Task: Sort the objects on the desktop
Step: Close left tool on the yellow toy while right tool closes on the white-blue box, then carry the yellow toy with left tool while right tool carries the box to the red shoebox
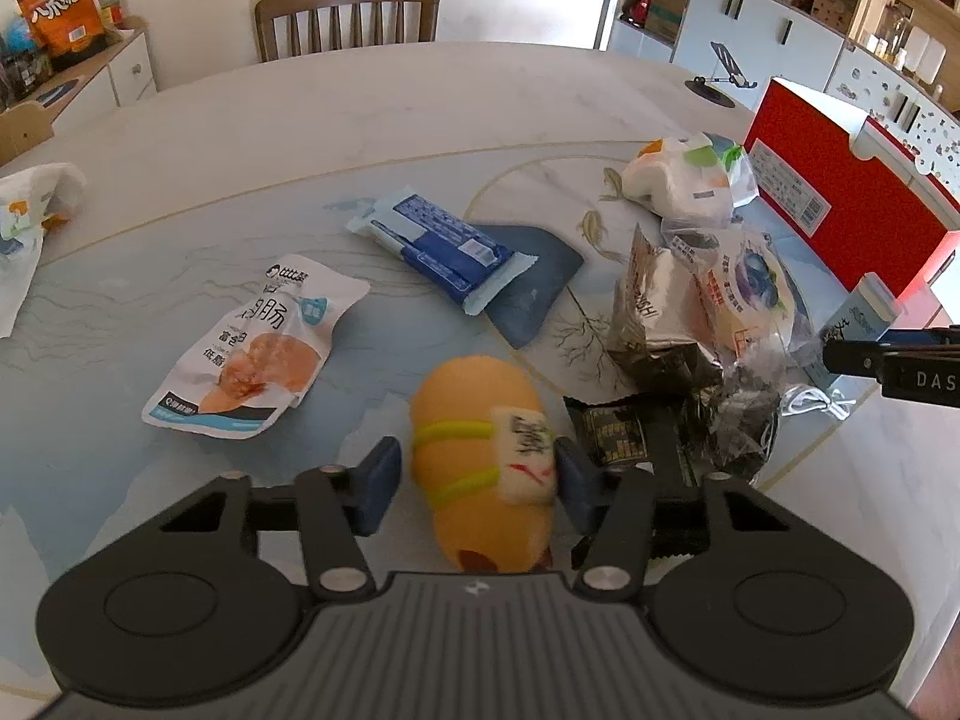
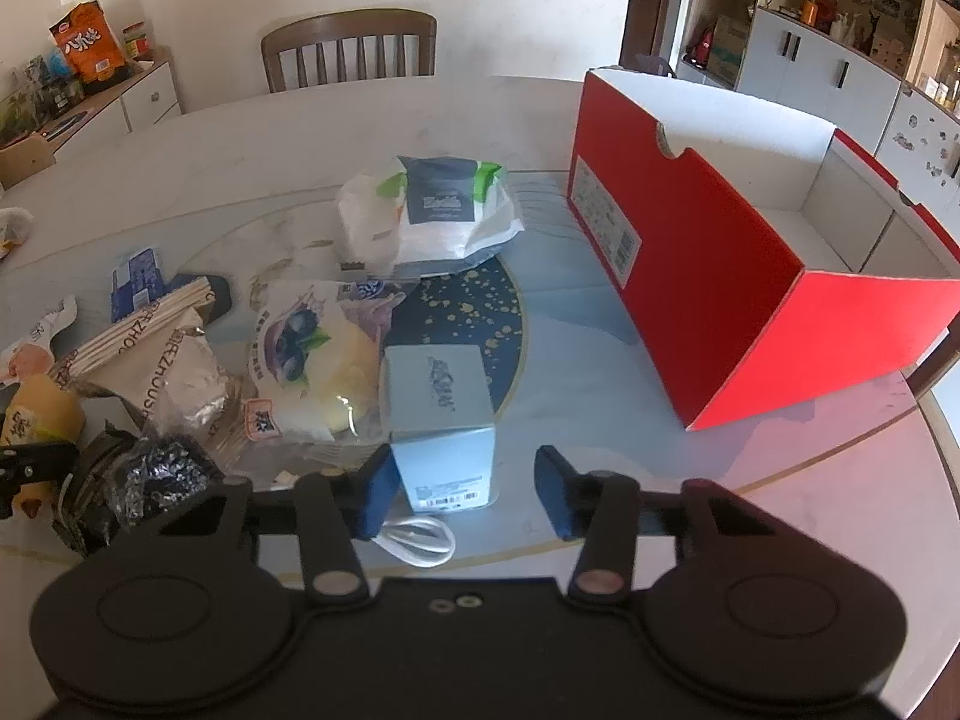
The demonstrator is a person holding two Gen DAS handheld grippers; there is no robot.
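Now the desk (image 2: 228, 132) carries a red box (image 2: 720, 300) at two o'clock in the right view. Right fingers (image 2: 378, 492) straddle a pale blue carton (image 2: 444, 438), apart on one side. Left fingers (image 1: 378, 474) pinch the yellow toy (image 1: 474, 450) at six o'clock.

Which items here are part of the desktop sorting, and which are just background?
Part of the job:
- yellow squishy toy, between the left gripper jaws
- small pale-blue box, between the right gripper jaws
- snack packets
- red box, open

Just lying about:
- wooden chair
- phone stand
- orange bag on the sideboard
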